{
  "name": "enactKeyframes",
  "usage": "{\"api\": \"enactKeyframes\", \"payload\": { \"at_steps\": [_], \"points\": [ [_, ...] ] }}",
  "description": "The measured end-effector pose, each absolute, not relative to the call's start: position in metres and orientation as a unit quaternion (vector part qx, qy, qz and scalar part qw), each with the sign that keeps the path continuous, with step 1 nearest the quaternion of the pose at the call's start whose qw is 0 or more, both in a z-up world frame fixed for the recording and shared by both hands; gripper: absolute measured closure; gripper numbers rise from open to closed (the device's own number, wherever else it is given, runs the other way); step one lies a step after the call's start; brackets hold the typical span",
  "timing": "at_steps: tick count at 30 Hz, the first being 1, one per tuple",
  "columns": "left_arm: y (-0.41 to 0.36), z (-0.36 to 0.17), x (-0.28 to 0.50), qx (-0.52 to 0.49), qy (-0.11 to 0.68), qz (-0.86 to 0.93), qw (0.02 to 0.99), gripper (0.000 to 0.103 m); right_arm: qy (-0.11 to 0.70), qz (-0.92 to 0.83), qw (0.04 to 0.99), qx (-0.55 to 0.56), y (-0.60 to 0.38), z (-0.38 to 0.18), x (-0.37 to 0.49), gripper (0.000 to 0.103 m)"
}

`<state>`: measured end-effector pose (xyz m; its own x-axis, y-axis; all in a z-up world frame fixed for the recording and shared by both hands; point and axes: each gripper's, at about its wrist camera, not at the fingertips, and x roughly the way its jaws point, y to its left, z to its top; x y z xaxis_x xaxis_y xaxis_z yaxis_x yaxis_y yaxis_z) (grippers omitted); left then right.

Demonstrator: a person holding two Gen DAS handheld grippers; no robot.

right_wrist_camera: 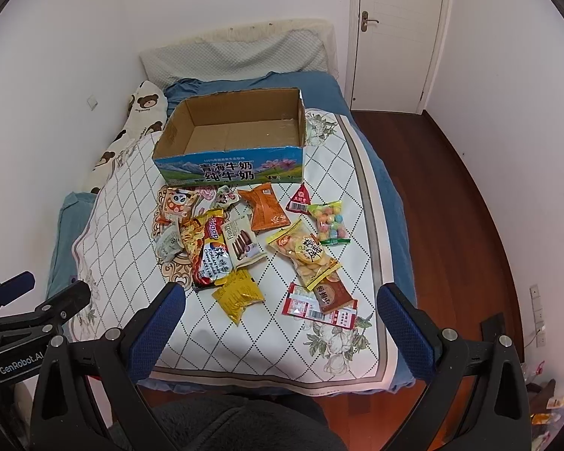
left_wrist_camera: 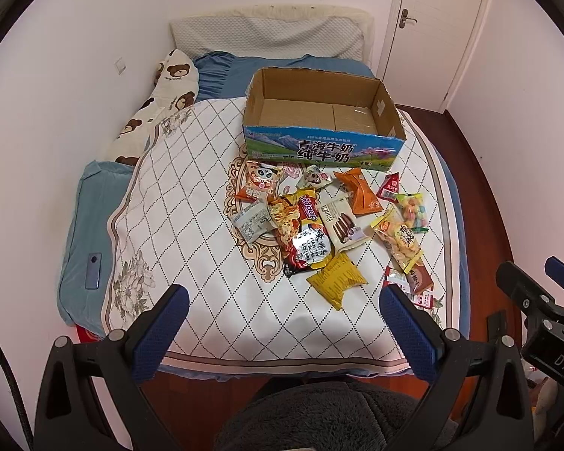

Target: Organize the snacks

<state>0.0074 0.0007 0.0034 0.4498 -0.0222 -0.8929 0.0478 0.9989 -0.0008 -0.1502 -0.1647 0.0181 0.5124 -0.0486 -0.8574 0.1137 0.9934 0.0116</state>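
An open, empty cardboard milk box [left_wrist_camera: 321, 146] [right_wrist_camera: 231, 167] stands on the bed. In front of it lie several snack packets: a dark noodle pack [left_wrist_camera: 306, 238] [right_wrist_camera: 208, 255], a yellow packet [left_wrist_camera: 336, 279] [right_wrist_camera: 238, 293], an orange packet [left_wrist_camera: 361, 191] [right_wrist_camera: 265, 206], a bag of pale crackers [left_wrist_camera: 400, 238] [right_wrist_camera: 304, 251], a coloured candy bag [left_wrist_camera: 413, 210] [right_wrist_camera: 329, 223], a red-brown packet [right_wrist_camera: 321, 300]. My left gripper [left_wrist_camera: 285, 300] is open and empty, held near the bed's foot. My right gripper [right_wrist_camera: 282, 300] is open and empty, to the left gripper's right.
The bed has a white diamond-pattern quilt [left_wrist_camera: 191, 195] [right_wrist_camera: 131, 203], a bear-print pillow [left_wrist_camera: 165, 101] at the left, and a phone [left_wrist_camera: 93, 270] on the blue sheet. A white door [right_wrist_camera: 394, 34] and wood floor [right_wrist_camera: 451, 206] are to the right.
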Motion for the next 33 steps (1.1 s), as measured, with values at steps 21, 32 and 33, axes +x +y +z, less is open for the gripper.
{"api": "enactKeyframes", "payload": {
  "at_steps": [21, 32, 33],
  "points": [
    [0.022, -0.043, 0.067, -0.009, 0.542, 0.01, 0.84, 0.0, 0.508, -0.051, 0.857, 0.078, -0.177, -0.028, -0.1, 0.0],
    [0.01, -0.197, 0.184, -0.05, 0.677, -0.019, 0.734, 0.001, 0.563, -0.045, 0.822, 0.071, -0.212, -0.161, 0.002, 0.009],
    [0.007, -0.213, 0.191, -0.057, 0.692, -0.025, 0.72, 0.001, 0.575, -0.026, 0.815, 0.071, -0.216, -0.176, 0.01, 0.009]
  ]
}}
